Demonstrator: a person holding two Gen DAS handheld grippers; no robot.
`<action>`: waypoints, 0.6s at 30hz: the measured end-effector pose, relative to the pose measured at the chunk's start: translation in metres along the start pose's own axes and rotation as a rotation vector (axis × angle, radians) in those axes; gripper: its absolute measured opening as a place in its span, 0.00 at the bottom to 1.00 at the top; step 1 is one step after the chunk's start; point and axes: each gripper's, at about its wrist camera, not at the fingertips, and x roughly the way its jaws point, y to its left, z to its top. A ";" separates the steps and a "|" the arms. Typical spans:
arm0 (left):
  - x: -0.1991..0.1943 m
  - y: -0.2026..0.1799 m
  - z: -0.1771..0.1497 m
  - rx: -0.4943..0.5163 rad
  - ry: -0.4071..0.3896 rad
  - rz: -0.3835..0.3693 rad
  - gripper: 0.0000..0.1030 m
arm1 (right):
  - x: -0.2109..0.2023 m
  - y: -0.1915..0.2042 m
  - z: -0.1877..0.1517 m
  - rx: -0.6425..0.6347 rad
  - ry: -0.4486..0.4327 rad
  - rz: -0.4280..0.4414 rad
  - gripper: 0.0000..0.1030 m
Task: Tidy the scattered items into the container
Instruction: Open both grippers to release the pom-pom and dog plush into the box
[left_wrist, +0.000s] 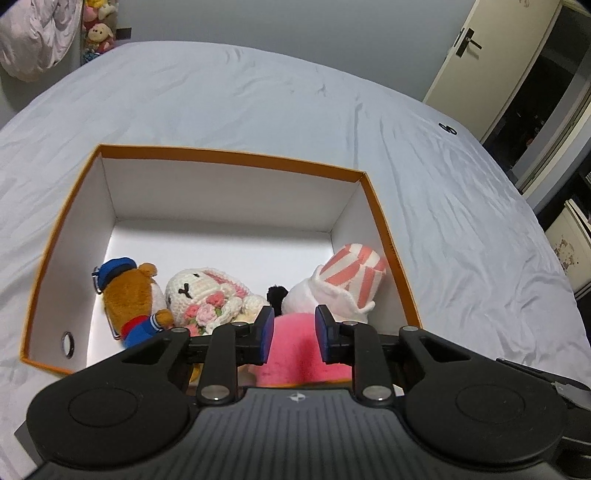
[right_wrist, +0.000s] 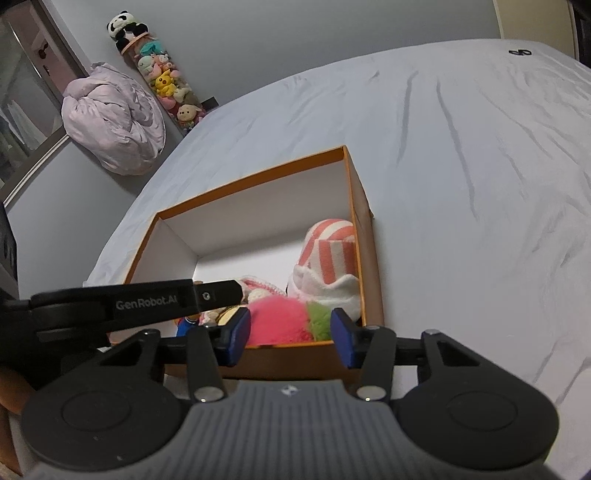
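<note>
While both hang over the box (left_wrist: 229, 162), left claw (left_wrist: 294, 334) and right claw (right_wrist: 291, 336) seem agape, empty.

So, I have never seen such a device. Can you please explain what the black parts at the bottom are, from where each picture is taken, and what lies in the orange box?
The black parts are two hand-held grippers, each with two blue-padded fingers; a person carries one in each hand. Each picture comes from a camera on one gripper, looking forward along its fingers.

The left gripper and the right gripper both hover near the near edge of an orange cardboard box with white inside that stands on a bed with a pale grey sheet. In the right view, the black bar crossing on the left is the other gripper seen from the side.

Inside the box lie soft toys: a brown bear in blue cap, a cream crocheted rabbit, a pink-and-white striped toy and a fluffy pink toy. Both grippers are open and hold nothing.
</note>
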 end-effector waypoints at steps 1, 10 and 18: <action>-0.004 -0.001 -0.001 0.002 -0.006 0.005 0.27 | -0.003 0.001 -0.001 -0.002 -0.002 0.000 0.48; -0.042 -0.017 -0.009 0.091 -0.094 0.073 0.27 | -0.035 0.015 -0.005 -0.044 -0.062 -0.005 0.48; -0.083 -0.025 -0.023 0.128 -0.162 0.121 0.29 | -0.070 0.030 -0.014 -0.064 -0.131 0.004 0.49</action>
